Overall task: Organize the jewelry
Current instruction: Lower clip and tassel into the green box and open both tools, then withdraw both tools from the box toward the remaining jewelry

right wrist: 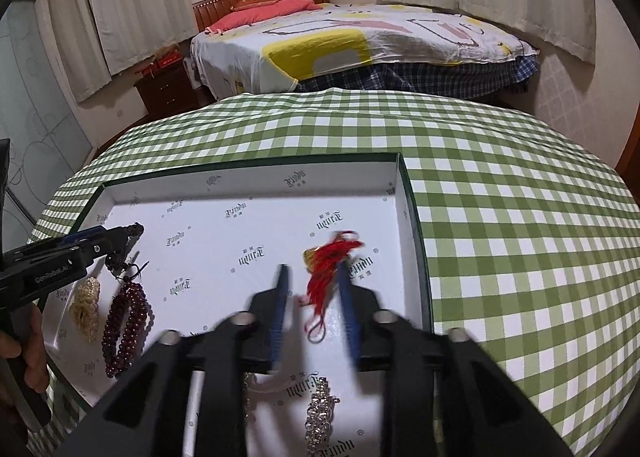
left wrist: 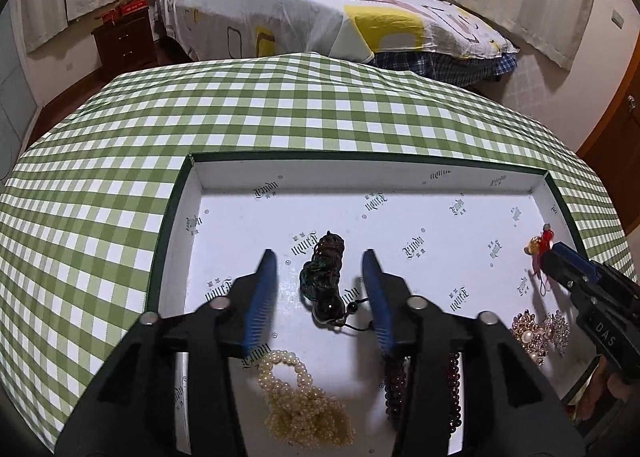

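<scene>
A shallow white box (left wrist: 400, 177) with a dark green rim lies on the checked cloth and holds the jewelry. My left gripper (left wrist: 320, 259) is open, its blue fingers on either side of a dark beaded cord bracelet (left wrist: 324, 277). A pearl bracelet (left wrist: 296, 401) and a dark red bead bracelet (left wrist: 454, 385) lie under it. My right gripper (right wrist: 310, 267) is open around a red-tasselled gold charm (right wrist: 330, 265), apart from it. It shows in the left wrist view (left wrist: 554, 253) beside the charm (left wrist: 542, 243). Rhinestone brooches (left wrist: 540, 333) lie near the box's front right.
The table wears a green and white checked cloth (left wrist: 280, 117). Behind it stands a bed (left wrist: 320, 9) and a dark nightstand (left wrist: 124, 37). A sparkling brooch (right wrist: 320, 409) lies under my right gripper. The red beads (right wrist: 126, 321) and pearls (right wrist: 86, 309) sit at the box's left.
</scene>
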